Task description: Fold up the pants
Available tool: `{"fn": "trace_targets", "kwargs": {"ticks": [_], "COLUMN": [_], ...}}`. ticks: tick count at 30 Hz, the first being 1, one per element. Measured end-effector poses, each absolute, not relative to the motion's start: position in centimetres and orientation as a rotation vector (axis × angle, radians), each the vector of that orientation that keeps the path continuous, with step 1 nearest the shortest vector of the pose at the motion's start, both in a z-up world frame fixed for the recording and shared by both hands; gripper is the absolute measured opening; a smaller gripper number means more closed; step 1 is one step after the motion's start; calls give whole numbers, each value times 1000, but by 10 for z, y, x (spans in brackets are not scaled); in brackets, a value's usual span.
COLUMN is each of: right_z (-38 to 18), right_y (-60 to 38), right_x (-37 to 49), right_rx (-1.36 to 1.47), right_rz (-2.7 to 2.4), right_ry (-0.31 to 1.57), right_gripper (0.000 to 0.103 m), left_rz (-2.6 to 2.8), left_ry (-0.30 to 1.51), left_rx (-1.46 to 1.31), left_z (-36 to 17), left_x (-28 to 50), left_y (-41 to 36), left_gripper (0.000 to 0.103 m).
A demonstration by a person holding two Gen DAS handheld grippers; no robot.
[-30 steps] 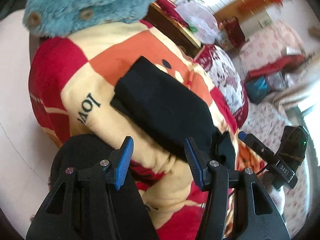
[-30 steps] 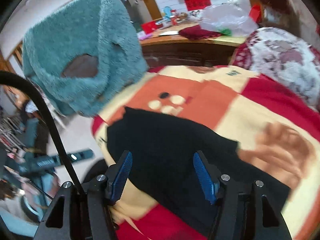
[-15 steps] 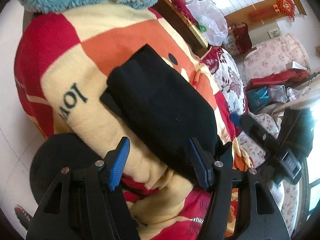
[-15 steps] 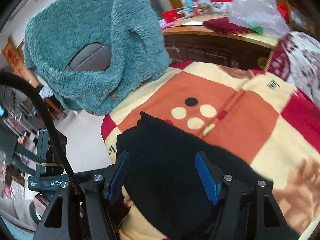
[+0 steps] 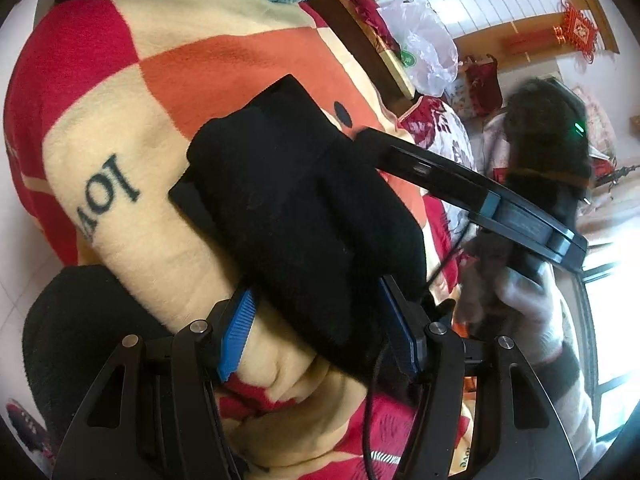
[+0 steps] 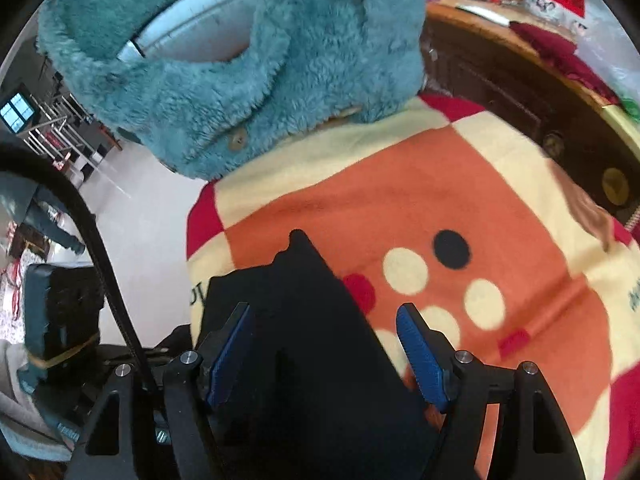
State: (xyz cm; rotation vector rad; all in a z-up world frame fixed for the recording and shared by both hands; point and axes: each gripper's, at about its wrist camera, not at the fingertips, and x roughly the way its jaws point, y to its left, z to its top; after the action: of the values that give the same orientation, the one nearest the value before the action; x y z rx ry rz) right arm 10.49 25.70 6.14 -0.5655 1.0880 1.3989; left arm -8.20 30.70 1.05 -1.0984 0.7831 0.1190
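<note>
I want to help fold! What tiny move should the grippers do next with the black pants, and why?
Probably lift both away. The black pants already lie as a folded bundle on the checkered blanket, and the left gripper and right gripper, its jaws opening, press on nothing.

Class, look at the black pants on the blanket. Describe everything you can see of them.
The black pants are a thick, matte, soft-looking fabric, folded into a compact oblong bundle with layered edges at one end. They lie on a checked red, orange and cream fleece blanket. The left claw straddles the near end; the right claw, opening, sits over them. No pad visibly presses.
</note>
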Motion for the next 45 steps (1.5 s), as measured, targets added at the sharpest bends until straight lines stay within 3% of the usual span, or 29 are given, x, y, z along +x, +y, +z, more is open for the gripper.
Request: {"fn": "trace_targets", "kwargs": {"ticks": [7, 10, 12, 13, 14, 15, 17, 33, 39, 45], "right_z": [29, 27, 27, 28, 31, 34, 48, 174, 168, 100], "right_y": [290, 295, 296, 295, 293, 289, 279, 121, 32, -73], "right_x": [101, 97, 92, 89, 88, 88, 90, 119, 136, 149], "right_rx": [-641, -637, -666, -684, -685, -674, -618, -114, 21, 114], "right_rz": [1427, 1461, 1471, 1472, 1475, 1474, 1469, 1410, 1280, 1028], "right_ry": [1129, 1114, 1099, 1081, 1076, 1071, 1049, 863, 868, 1004], "right_gripper": [69, 44, 38, 36, 32, 27, 25, 25, 25, 25], "left_rz": [102, 85, 71, 60, 63, 78, 68, -53, -164, -258], "left_ry": [750, 714, 704, 700, 705, 716, 712, 566, 619, 768], "left_rx": [-1134, -1152, -1156, -1154, -1150, -1137, -1127, -360, -144, -40], "left_z": [7, 4, 3, 2, 1, 0, 2, 147, 143, 81], "left_x": [-77, -78, -78, -77, -78, -79, -80, -58, -32, -3], "left_y": [310, 312, 313, 314, 316, 318, 320, 186, 107, 37], "left_gripper": [61, 61, 59, 55, 36, 26, 20, 17, 17, 17]}}
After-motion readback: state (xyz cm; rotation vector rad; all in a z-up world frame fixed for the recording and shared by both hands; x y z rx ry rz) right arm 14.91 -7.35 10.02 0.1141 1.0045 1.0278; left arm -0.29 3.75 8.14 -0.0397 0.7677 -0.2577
